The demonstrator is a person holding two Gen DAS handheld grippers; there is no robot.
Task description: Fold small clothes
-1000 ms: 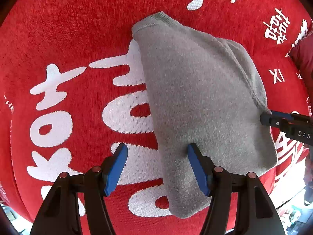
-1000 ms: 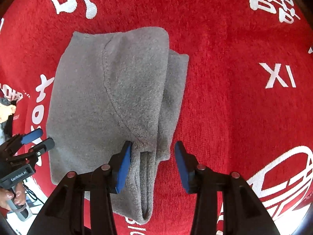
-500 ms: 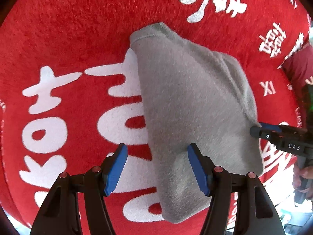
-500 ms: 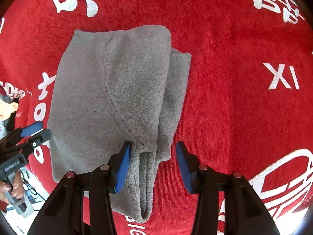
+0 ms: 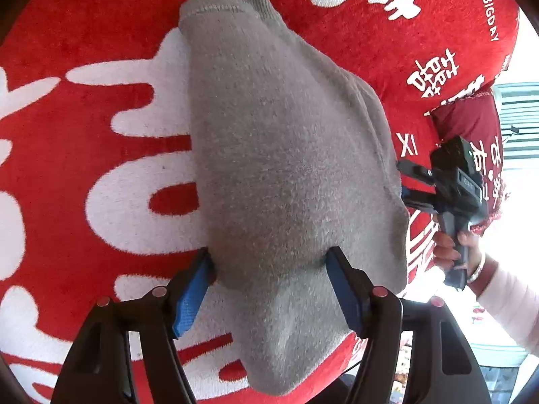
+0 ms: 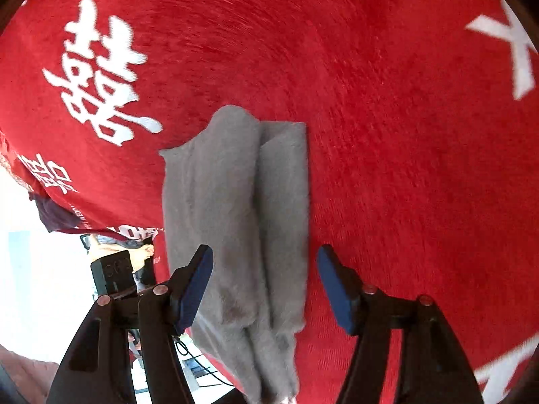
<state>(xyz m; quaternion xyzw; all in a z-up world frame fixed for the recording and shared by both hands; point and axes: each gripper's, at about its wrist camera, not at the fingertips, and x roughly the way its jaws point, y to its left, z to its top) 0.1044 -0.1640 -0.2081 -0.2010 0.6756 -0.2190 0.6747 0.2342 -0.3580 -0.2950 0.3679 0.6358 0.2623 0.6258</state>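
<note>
Grey garment (image 5: 289, 175) on red cloth (image 5: 101, 33)

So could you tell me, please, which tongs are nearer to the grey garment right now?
Left. The left tongs press into the grey garment, both pads against it; the right tongs straddle it, open, apparently not touching.

Bright daylight blows out the lower right of the left wrist view and the lower left of the right wrist view to white, while the red cloth (image 5: 101, 27) stays evenly lit, fisheye bending darkens every corner, and motion blur streaks the right wrist view's upper half.
</note>
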